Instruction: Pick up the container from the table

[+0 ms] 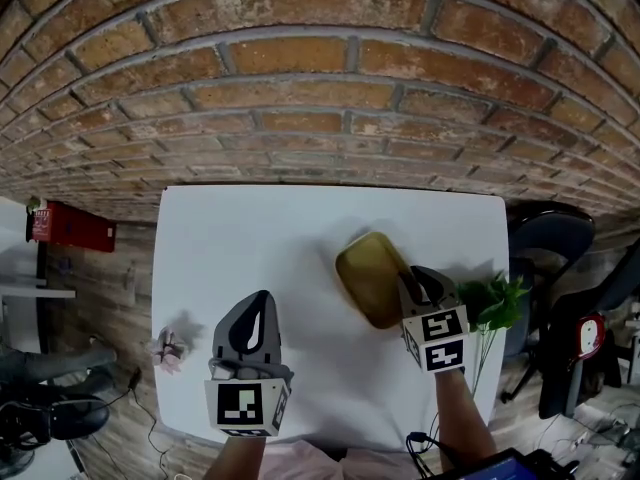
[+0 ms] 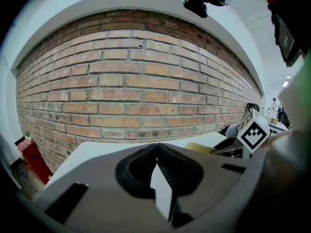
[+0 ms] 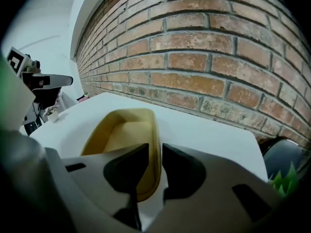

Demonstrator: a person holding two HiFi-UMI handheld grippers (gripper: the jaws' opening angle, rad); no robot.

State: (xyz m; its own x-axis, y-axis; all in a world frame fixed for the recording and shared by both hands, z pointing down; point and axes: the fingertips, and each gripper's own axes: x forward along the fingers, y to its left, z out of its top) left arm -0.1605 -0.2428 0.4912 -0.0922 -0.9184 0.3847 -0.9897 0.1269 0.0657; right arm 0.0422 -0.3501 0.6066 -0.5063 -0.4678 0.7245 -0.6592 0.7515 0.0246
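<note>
Left hand-held gripper (image 1: 262,303), nearest, hangs over the white worktop (image 1: 250,238) with its jaws pressed together on nothing. Right hand-held gripper (image 1: 420,280) straddles the rim of the yellow container (image 1: 368,268), one jaw inside and one outside, narrowly spread and not visibly pinching. The container lies flat on the worktop, right of centre. Step in hand: the grasp. The next move likely calls for closing firmly on the rim, then lifting. The container's near end is hidden beneath the gripper. A small pink object (image 1: 170,351) at the left edge cannot be identified.
</note>
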